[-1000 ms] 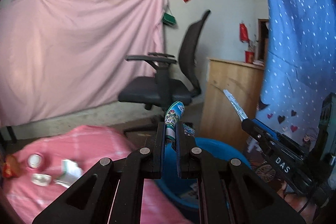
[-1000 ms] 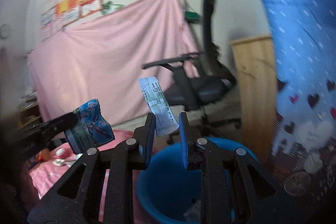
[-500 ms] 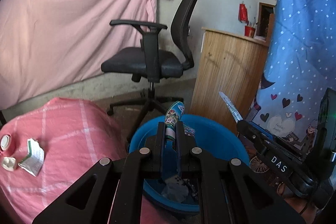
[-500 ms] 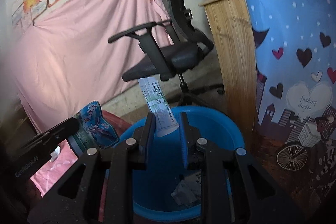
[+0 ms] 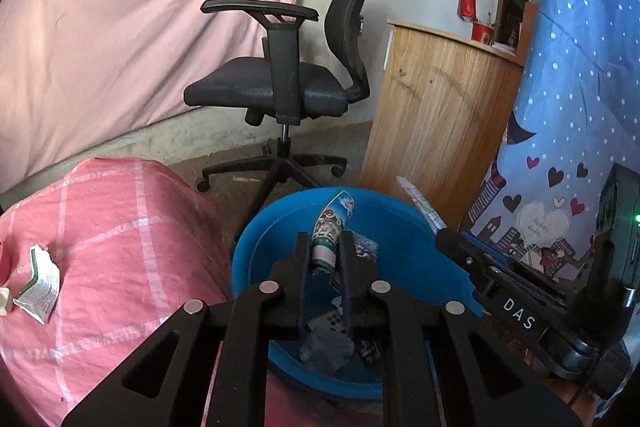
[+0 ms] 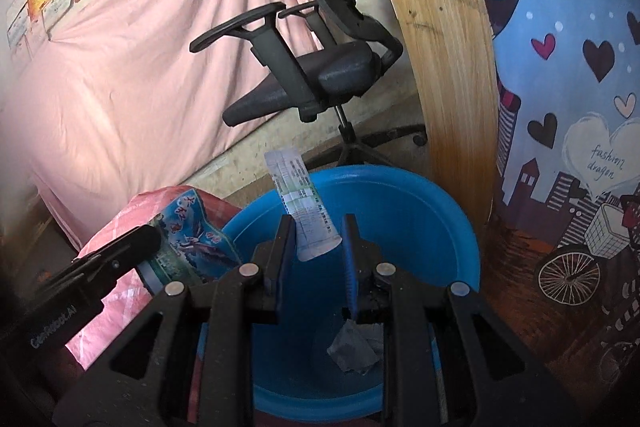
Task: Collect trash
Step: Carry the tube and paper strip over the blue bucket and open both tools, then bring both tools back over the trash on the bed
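Observation:
My left gripper [image 5: 325, 239] hangs over the blue basin [image 5: 276, 227] with a colourful printed wrapper [image 5: 330, 227] upright between its fingers. Its jaws are opening, and the wrapper still fills the gap. My right gripper [image 6: 316, 223] is also above the basin [image 6: 440, 195], gripping a white printed packet [image 6: 302, 203] by its lower end, and its jaws are starting to open too. Each view shows the other gripper: the right one [image 5: 444, 235] with its packet [image 5: 418, 201], the left one [image 6: 152, 235] with its wrapper [image 6: 188, 239].
Crumpled grey trash [image 5: 326, 347] lies at the basin's bottom. A pink checked cloth [image 5: 120, 227] covers the surface to the left, with a torn green-and-white carton [image 5: 38, 287] on it. Behind stand a black office chair [image 5: 280, 87], a wooden cabinet [image 5: 432, 107] and a blue curtain [image 5: 580, 107].
Both grippers have sunk and tipped downward, so the basin now lies right under them. The left fingers stand slightly wider around the wrapper.

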Available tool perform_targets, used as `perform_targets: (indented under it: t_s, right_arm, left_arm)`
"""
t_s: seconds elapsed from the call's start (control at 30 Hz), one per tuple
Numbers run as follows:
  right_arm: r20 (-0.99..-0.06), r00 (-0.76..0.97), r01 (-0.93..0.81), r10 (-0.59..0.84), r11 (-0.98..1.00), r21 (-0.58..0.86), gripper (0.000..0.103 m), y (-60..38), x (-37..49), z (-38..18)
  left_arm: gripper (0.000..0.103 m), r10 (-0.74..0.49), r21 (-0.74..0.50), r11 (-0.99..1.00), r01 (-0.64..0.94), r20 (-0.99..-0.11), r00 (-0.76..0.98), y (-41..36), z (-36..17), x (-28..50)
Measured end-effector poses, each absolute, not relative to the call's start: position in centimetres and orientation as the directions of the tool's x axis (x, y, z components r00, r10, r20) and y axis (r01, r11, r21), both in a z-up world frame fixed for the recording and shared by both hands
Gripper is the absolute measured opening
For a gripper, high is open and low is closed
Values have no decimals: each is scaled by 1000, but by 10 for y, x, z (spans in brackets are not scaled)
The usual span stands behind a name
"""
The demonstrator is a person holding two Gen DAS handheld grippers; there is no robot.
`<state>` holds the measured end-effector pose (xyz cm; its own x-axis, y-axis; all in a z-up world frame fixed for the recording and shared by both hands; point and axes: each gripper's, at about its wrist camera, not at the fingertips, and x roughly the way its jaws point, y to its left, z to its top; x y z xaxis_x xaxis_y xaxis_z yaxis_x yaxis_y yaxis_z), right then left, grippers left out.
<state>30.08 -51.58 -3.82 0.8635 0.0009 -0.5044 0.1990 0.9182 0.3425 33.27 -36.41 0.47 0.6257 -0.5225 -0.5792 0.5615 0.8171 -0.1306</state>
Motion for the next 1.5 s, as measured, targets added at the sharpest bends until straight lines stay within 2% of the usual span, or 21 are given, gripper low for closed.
perform_targets:
  t_s: [0.23,0.83,1.1,1.2,1.3,1.37,1.5]
  right_arm:
    - [-519,855,214,-1,912,350,50,-521,305,-43]
    - [-482,876,189,-6,924,331,51,-514,301,-34]
    - [-407,914,139,4,937,321,53,-497,296,-13]
    - [-363,932,107,8,949,295,59,-482,294,-1]
    - [-317,948,75,18,957,280,69,-467,293,10]
    - [-278,960,47,31,962,269,79,-454,291,19]
    - [-213,976,-2,55,970,241,90,-431,289,31]
  left_arm:
    - [30,-512,-149,828,540,-592,622,-361,2,335]
    - [30,-485,-161,858,488,-570,664,-339,12,335]
    - [30,-441,-169,892,418,-523,729,-305,28,329]
    - [39,-417,-156,906,393,-489,766,-289,34,322]
    - [46,-386,-165,923,349,-436,813,-265,42,314]
    - [51,-358,-168,934,316,-409,840,-249,47,309]
    - [64,-293,-177,954,244,-355,888,-212,55,300]
